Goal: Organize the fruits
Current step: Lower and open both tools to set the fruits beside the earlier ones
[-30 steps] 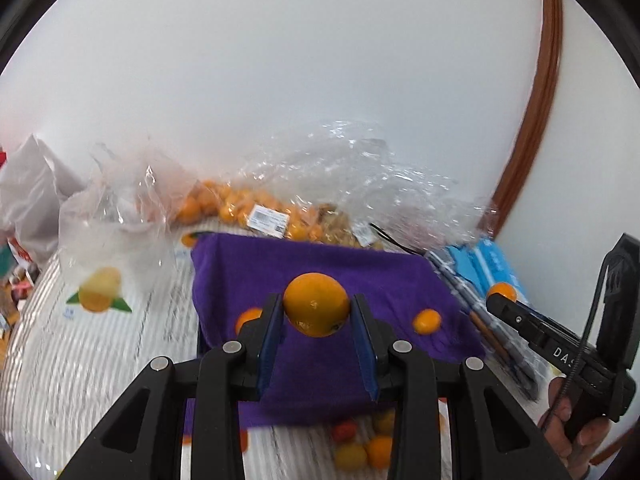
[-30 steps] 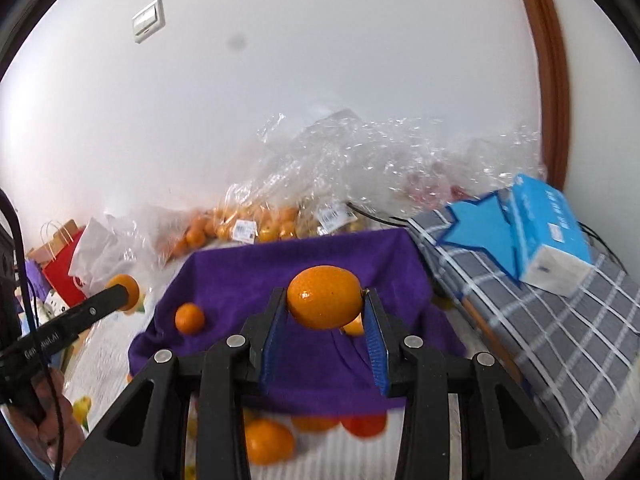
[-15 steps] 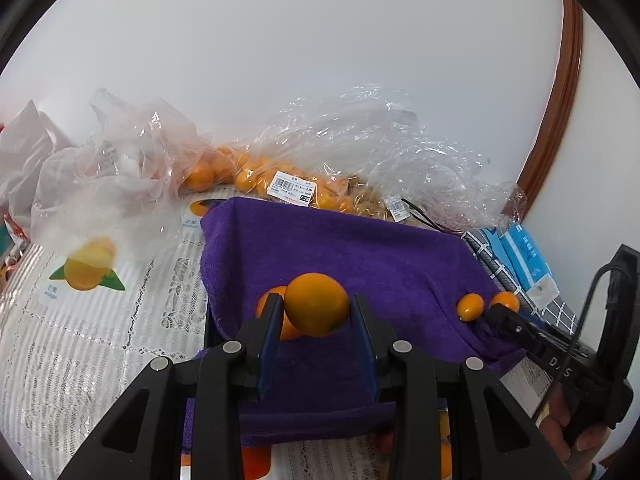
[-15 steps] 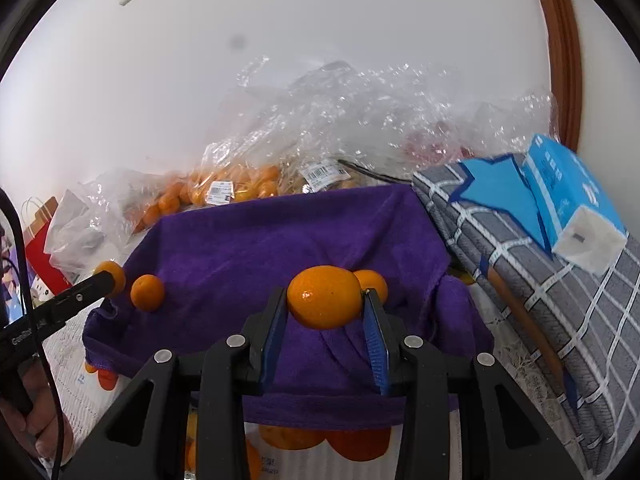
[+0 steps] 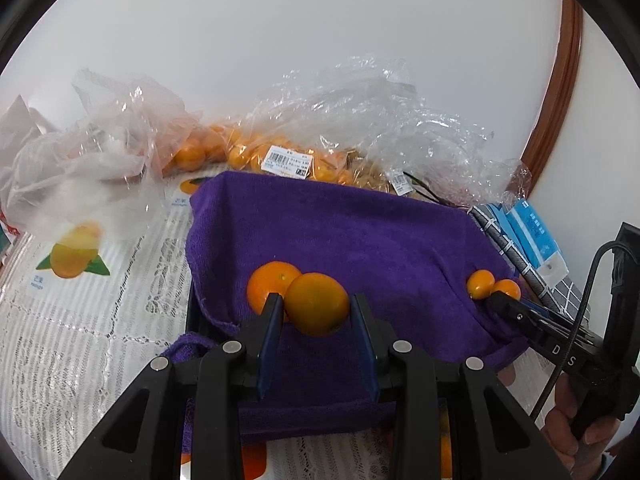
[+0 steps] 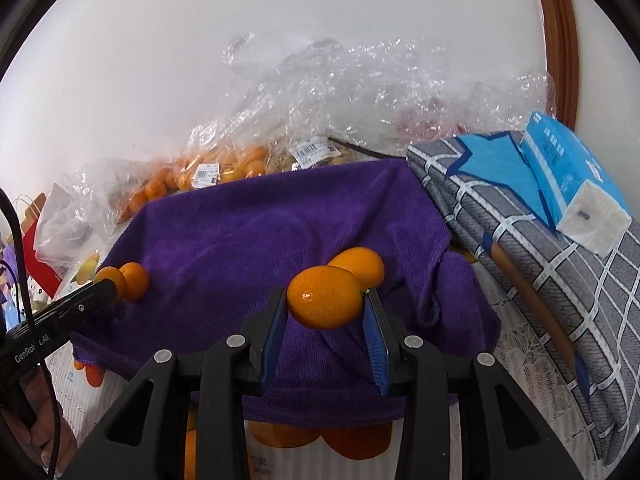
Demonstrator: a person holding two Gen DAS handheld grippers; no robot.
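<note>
1. Two hand-held grippers hang over the purple towel [image 5: 352,240], each clamped on one orange.
2. Left hand-held gripper [image 5: 316,316]: its blue pads pinch the left orange [image 5: 316,304] above the towel's left part, just in front of a loose orange [image 5: 268,284] half hidden behind it.
3. Right hand-held gripper [image 6: 325,312]: it grips the right orange [image 6: 324,302] over the towel's right part; a second loose orange [image 6: 362,264] peeks out behind.
4. Behind the towel, bagged oranges [image 5: 240,154] blur under crumpled clear plastic [image 5: 360,112].
5. Under the towel's near edge, printed oranges on the surface [image 6: 352,444] are cut off.
6. Right of the towel, a blue tissue pack [image 6: 572,180] lies on a checked cloth [image 6: 540,264].
</note>
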